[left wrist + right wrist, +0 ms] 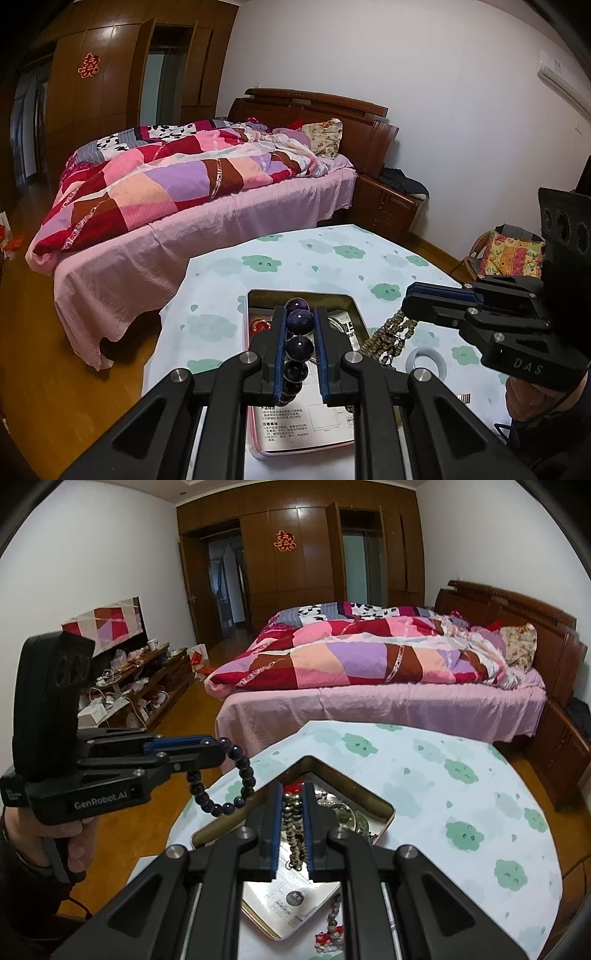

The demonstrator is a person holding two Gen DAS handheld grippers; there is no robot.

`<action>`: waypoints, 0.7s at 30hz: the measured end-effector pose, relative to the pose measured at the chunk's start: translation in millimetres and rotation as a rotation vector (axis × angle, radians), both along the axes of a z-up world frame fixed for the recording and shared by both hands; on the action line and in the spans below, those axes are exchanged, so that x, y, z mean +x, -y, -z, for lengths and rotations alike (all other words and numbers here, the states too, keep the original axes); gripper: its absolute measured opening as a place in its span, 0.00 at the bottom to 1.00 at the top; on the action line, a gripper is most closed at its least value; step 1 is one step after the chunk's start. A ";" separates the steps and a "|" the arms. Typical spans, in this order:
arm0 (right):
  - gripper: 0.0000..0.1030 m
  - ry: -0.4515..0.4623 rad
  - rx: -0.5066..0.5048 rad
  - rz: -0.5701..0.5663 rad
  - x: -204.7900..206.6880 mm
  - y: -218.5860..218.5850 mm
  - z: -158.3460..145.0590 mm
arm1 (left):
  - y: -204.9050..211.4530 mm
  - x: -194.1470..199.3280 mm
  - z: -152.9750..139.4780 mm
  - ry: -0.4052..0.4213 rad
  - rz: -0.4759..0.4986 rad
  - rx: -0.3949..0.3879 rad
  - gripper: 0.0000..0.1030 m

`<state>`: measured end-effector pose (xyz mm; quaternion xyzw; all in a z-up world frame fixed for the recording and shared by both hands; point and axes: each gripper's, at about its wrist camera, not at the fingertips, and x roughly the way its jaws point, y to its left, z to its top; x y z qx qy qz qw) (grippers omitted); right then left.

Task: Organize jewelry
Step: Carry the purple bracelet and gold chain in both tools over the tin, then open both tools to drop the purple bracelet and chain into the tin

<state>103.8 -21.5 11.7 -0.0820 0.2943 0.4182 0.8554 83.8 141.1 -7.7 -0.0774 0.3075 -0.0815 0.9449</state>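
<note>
My left gripper point(300, 314) is shut on a bracelet of large dark purple beads point(301, 321), held above an open metal tin point(303, 292). From the side, the left gripper point(218, 749) lets the purple bracelet point(240, 775) hang in a loop below its tips. My right gripper point(292, 794) is shut on a chain of small bronze beads point(293, 823) over the tin point(351, 783). In the left wrist view the right gripper point(406, 299) holds that chain point(391, 334) dangling at the tin's right edge. More jewelry and a printed card lie inside the tin.
The tin sits on a round table with a cloud-print cloth point(295, 258). A white ring point(424, 360) lies right of the tin, and a red-beaded piece point(328, 934) lies near the table's front edge. A bed point(184, 192) and a nightstand point(388, 206) stand beyond.
</note>
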 end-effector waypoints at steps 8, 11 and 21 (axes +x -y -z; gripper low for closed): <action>0.12 -0.053 -0.002 0.002 13.1 2.5 6.2 | 4.3 9.6 11.9 -0.028 0.010 0.010 0.13; 0.12 -0.069 -0.011 0.001 13.8 2.1 12.8 | 6.2 10.4 21.3 -0.042 0.011 0.025 0.13; 0.12 -0.126 -0.092 0.011 13.7 1.0 54.4 | 12.2 12.3 56.1 -0.124 0.009 0.060 0.13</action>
